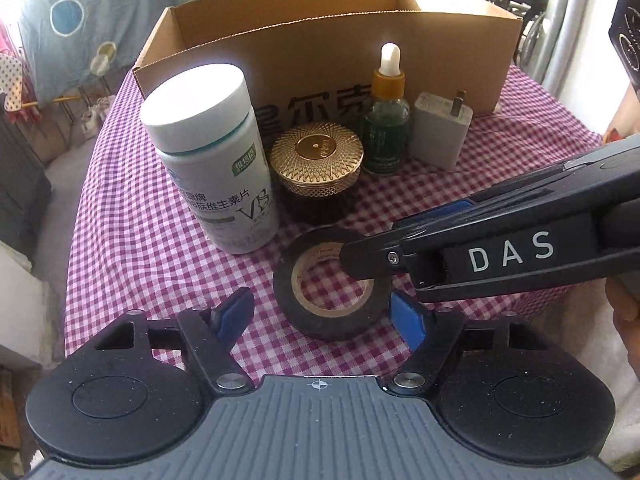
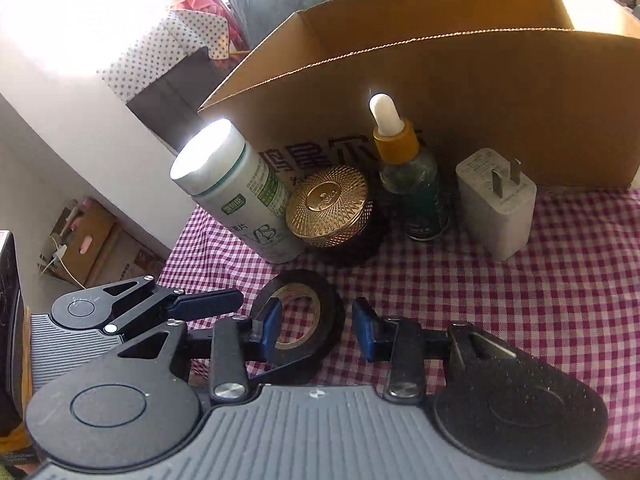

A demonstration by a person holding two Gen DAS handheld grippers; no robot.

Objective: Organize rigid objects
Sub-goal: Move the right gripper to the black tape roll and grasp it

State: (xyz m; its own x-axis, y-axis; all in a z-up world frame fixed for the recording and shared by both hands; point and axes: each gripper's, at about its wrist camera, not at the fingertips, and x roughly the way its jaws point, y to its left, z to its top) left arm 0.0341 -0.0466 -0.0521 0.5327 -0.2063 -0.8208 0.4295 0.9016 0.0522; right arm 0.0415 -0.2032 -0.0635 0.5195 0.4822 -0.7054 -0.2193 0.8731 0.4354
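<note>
A black tape roll lies flat on the checked tablecloth. My left gripper is open, its blue pads either side of the roll. My right gripper is open too; its left finger sits inside the roll's hole, its right finger outside the roll. It shows in the left wrist view, reaching in from the right. Behind stand a white vitamin bottle, a gold-lidded jar, a green dropper bottle and a white charger plug.
An open cardboard box stands at the back of the table, right behind the row of objects. The table's left edge drops to the floor. Bedding and furniture lie beyond.
</note>
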